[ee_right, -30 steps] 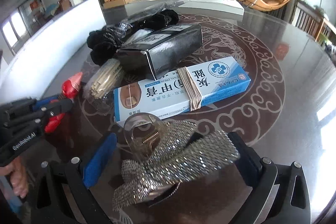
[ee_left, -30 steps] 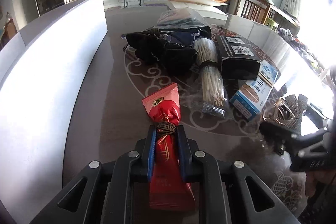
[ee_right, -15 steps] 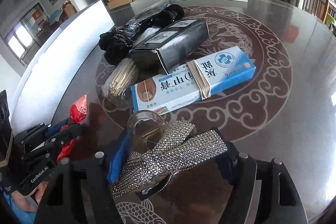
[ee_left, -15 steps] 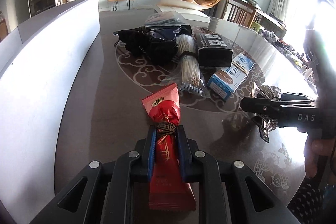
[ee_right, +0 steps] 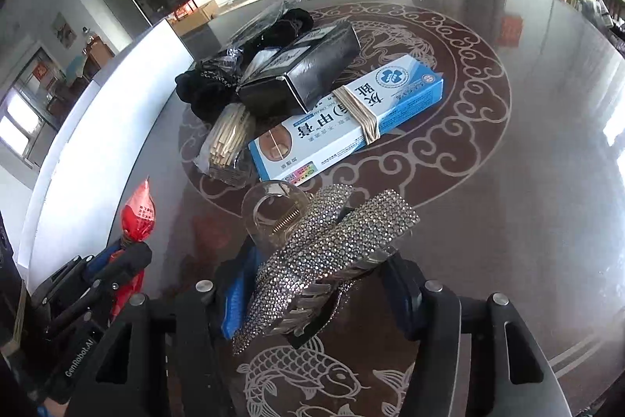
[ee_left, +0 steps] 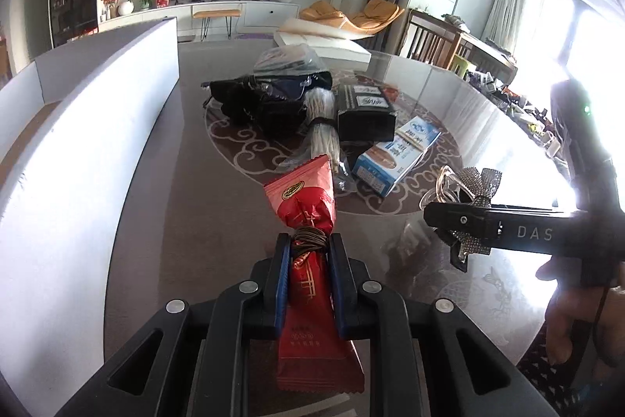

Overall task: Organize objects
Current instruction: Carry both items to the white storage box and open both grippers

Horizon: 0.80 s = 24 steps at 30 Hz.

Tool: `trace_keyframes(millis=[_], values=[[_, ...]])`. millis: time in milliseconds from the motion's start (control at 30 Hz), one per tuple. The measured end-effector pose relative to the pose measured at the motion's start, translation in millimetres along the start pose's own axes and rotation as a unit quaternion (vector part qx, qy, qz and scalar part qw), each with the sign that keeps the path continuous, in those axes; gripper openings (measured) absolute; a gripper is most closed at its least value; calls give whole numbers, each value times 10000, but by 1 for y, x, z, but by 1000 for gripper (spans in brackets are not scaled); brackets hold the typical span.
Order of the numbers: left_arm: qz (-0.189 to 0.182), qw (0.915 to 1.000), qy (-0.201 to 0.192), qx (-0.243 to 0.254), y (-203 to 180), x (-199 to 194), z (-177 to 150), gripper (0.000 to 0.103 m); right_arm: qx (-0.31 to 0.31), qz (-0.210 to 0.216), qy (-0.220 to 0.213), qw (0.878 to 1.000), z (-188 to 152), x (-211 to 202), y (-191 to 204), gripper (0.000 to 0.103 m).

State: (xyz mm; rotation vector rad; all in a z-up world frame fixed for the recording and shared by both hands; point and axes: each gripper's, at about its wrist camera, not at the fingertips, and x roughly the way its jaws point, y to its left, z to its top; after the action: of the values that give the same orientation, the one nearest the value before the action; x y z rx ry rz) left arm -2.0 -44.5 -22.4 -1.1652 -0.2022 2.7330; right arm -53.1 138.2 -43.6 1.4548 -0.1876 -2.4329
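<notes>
One red packet [ee_left: 312, 284] sits clamped in the left gripper [ee_left: 308, 260], jaws nearly closed on its waist, long axis pointing away. One rhinestone hair clip [ee_right: 332, 253] lies crosswise in the right gripper [ee_right: 316, 296], jaws just narrowed onto it. Farther on the tabletop [ee_right: 527, 182]: one blue box [ee_right: 347, 120], one black box [ee_right: 308, 69], one stick bundle [ee_right: 228, 135].

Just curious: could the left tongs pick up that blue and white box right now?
Probably not yet: the left tongs are already clamped on the red packet. The blue and white box itself lies uncovered on the table.
</notes>
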Motion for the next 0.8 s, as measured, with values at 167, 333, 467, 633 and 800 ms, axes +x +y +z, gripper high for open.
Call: trace_keyframes(millis=[167, 333, 467, 633, 800], values=[[-325, 9987, -337, -222, 7, -52, 19, 18, -125, 449, -280, 9985, 9, -38, 22, 59], [195, 9951, -796, -554, 63, -130, 34, 18, -846, 1379, -567, 9852, 31, -79, 110, 59], [1170, 9859, -745, -933, 129, -163, 28, 18, -1615, 2193, -388, 9614, 35, -79, 211, 59], [2037, 9694, 152, -1357, 195, -145, 6, 20, -2150, 2463, 126, 9450, 26, -39, 294, 63], [2154, 9595, 290, -1792, 206, -136, -9, 61, -1885, 2371, 183, 9529, 21, -21, 285, 85]])
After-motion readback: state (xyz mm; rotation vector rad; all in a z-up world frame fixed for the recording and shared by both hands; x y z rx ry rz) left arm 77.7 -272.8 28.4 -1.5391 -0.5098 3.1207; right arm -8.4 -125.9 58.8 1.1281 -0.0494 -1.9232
